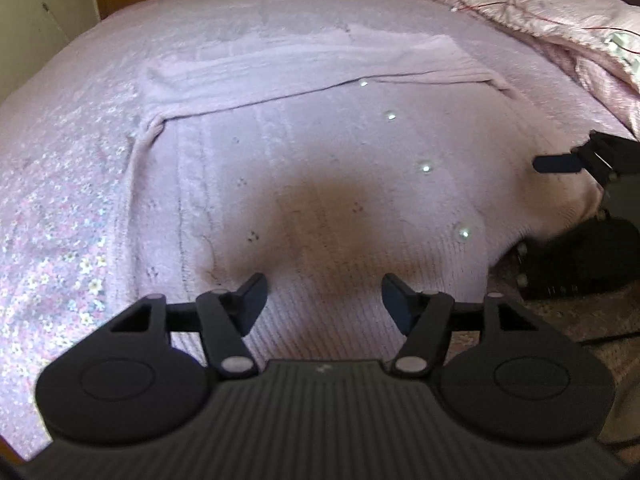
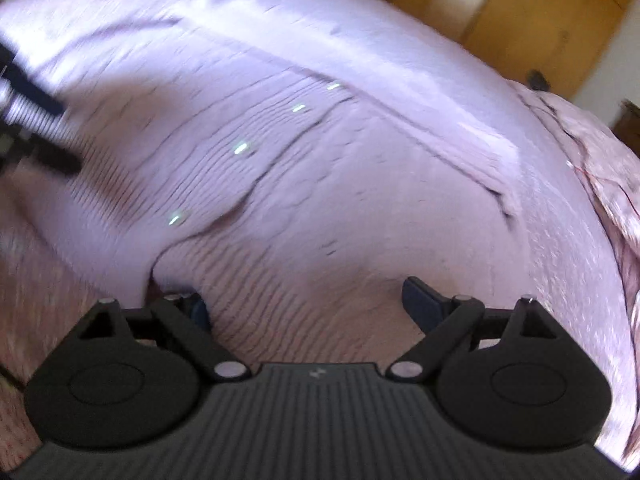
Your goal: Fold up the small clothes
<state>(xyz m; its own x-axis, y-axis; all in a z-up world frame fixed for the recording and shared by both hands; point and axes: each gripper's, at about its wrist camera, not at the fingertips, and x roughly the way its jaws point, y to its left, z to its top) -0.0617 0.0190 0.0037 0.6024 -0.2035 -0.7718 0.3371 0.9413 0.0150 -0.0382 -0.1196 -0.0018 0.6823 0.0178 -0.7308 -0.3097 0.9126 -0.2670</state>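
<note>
Lilac ribbed knit cardigan with pearly buttons (image 1: 320,168) lies flat on the floral pink bedsheet (image 1: 52,208). Left tool (image 1: 324,300) hovers released above its hem. Right tool (image 2: 308,300) stands released, wide, straddling the hem's opposite corner.

A cardigan (image 1: 320,152) lies flat on the bed (image 1: 60,184), with a rumpled quilt (image 1: 540,12) behind it to the right.

Bed (image 1: 48,208), floral cover; pink cardigan (image 1: 320,160) flat; quilt (image 1: 520,4), perhaps.
</note>
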